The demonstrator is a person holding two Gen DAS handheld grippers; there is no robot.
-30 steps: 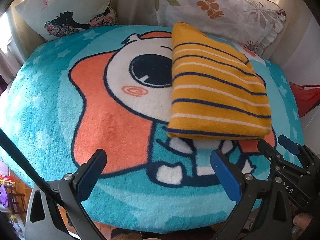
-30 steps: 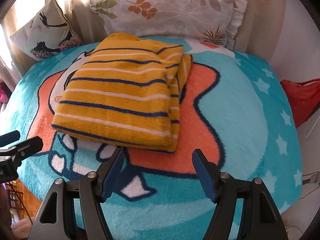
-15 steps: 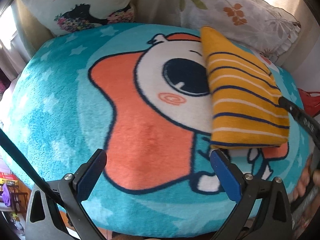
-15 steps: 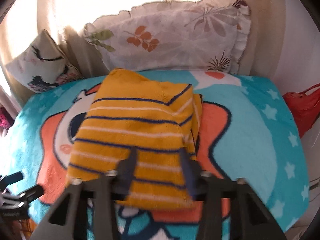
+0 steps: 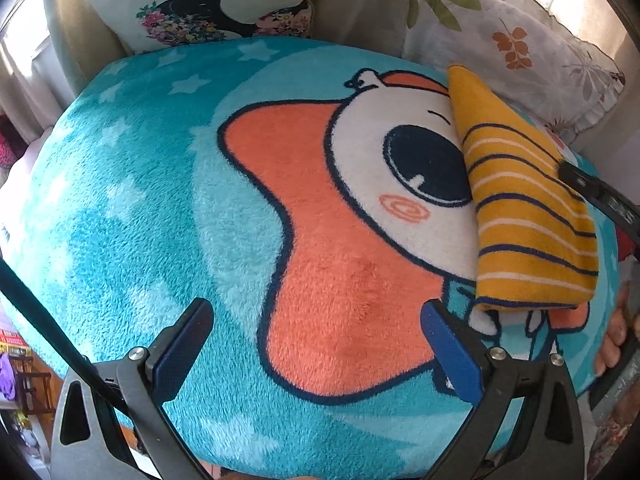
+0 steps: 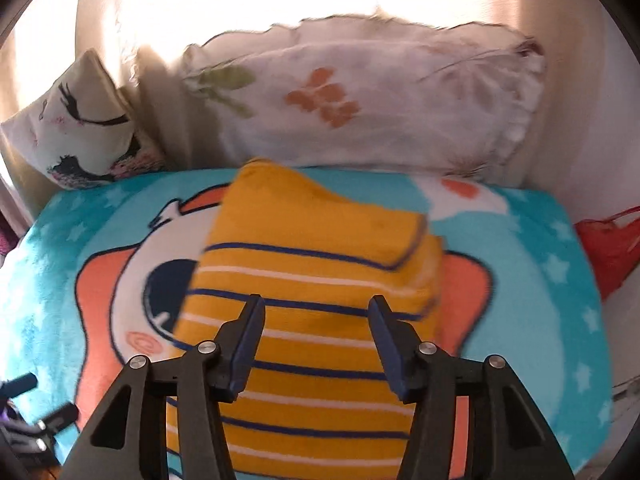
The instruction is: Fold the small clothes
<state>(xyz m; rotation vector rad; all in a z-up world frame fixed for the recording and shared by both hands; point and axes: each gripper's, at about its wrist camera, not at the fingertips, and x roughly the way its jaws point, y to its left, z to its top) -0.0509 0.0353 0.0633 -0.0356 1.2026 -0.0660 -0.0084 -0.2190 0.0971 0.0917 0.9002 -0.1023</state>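
We are looking at one folded yellow striped shirt (image 6: pixel 316 320) lying on one blue cartoon blanket (image 5: pixel 132 208). Our right gripper (image 6: pixel 316 344) is hanging over the shirt, and its jaws are opening with nothing pinched. Our left gripper (image 5: pixel 316 344) is hanging over the bare blanket beside the shirt, its jaws spread wide. Two pillows are leaning behind: one flowery (image 6: pixel 380 100), one with a dark figure (image 6: pixel 80 128).

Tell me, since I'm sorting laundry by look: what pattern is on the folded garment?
Mustard yellow with thin navy and white stripes; the folded garment shows sharpest in the left wrist view.
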